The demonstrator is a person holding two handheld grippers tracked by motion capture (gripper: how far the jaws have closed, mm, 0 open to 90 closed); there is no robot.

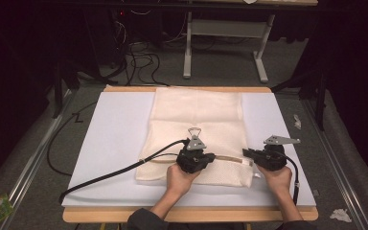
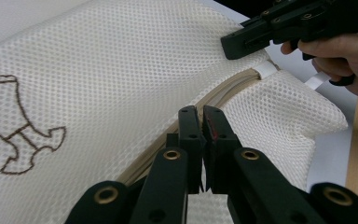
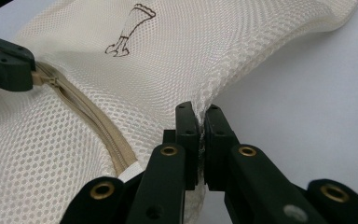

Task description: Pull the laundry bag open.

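The white tabletop (image 1: 120, 139) holds a cream mesh laundry bag (image 1: 196, 120). The bag lies flat in the middle, with its zipper end near you. A small brown picture (image 2: 18, 126) is stitched on the mesh.

The tan zipper (image 3: 98, 126) runs across the near end of the bag, between your two hands. You look to be in the middle of working that zipper along.

Your right tongs (image 3: 199, 126) are closed tight on the mesh at the bag's corner, close to the zipper's end. They hold the bag so it does not slide.

Your left tongs (image 2: 200, 123) are closed too, right over the zipper line. In the right gripper view their tip sits on the zipper where the little slider is. You seem to be pinching the slider or its pull, but the tongs hide it, so I cannot be sure.

Next, I think you should keep the right tongs holding firm. Then pull the left tongs straight along the zipper. Go slowly. If you pull sideways, the mesh may bunch up and the slider may stick or slip out.
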